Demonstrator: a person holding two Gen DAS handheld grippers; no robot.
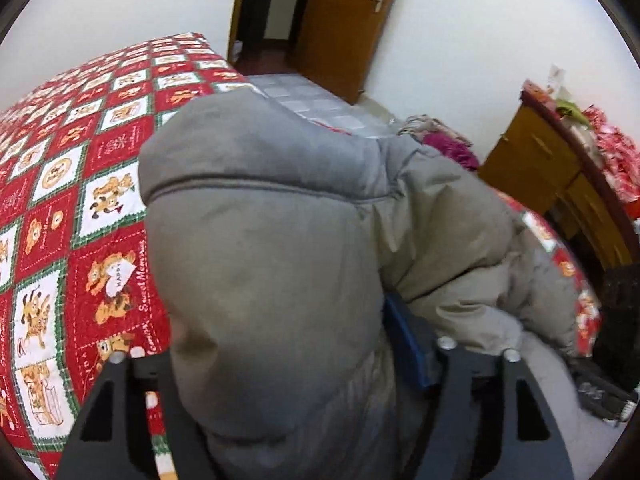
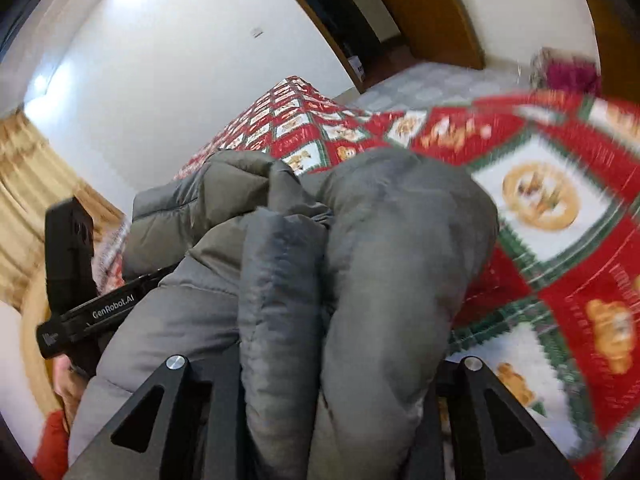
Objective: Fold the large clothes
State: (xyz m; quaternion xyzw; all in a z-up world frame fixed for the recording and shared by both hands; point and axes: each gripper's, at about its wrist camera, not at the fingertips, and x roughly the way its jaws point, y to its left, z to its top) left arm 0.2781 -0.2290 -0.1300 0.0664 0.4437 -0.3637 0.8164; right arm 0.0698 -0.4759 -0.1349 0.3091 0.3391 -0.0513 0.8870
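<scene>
Left tongs (image 1: 304,364) spread wide, jacket (image 1: 280,220) bulging between, pads not visibly pressing. Right tongs (image 2: 324,364) clenched on bunched jacket folds. Jacket on bed quilt (image 1: 80,200), filling centre to 6 o'clock. Best laid flat, edges aligned, before releasing right. One jacket, two tongs, one quilt.

Left gripper (image 1: 304,364): matte black angular finger arms w/ triangular cut-outs, silver round screw atop each, one blue pad (image 1: 408,344) on inner face. Right gripper (image 2: 320,364): same black arms, silver screws. White "GenRobot.AI" lettering on black body seen in right wrist view. Red sleeve (image 2: 52,444) at bottom left corner.
</scene>
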